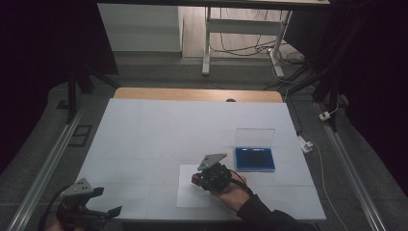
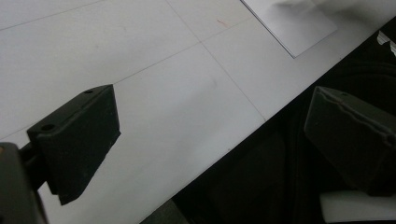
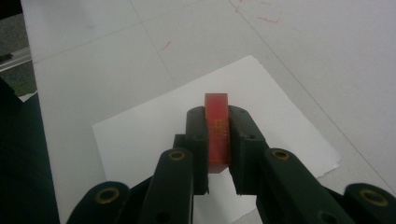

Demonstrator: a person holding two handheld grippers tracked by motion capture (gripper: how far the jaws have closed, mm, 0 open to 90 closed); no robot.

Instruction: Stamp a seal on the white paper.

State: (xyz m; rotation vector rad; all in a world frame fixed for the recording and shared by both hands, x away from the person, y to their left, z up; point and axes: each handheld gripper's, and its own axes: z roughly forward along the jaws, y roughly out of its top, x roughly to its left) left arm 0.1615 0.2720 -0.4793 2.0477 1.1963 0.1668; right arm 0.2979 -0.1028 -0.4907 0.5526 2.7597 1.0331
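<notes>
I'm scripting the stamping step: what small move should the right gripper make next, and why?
Probably lower straight down. The right gripper is shut on the red stamp, held above the white paper, not yet touching it.

Two grippers are counted: the left gripper (image 1: 96, 204) at the near left corner of the worktop (image 1: 144, 130) and the right gripper (image 1: 196, 180) near its near edge. One red block (image 3: 217, 133) is seen, clamped in the right gripper. One white paper sheet (image 1: 185, 197) is counted, and one blue case (image 1: 255, 159) (its clear lid raised) towards the right edge.
</notes>
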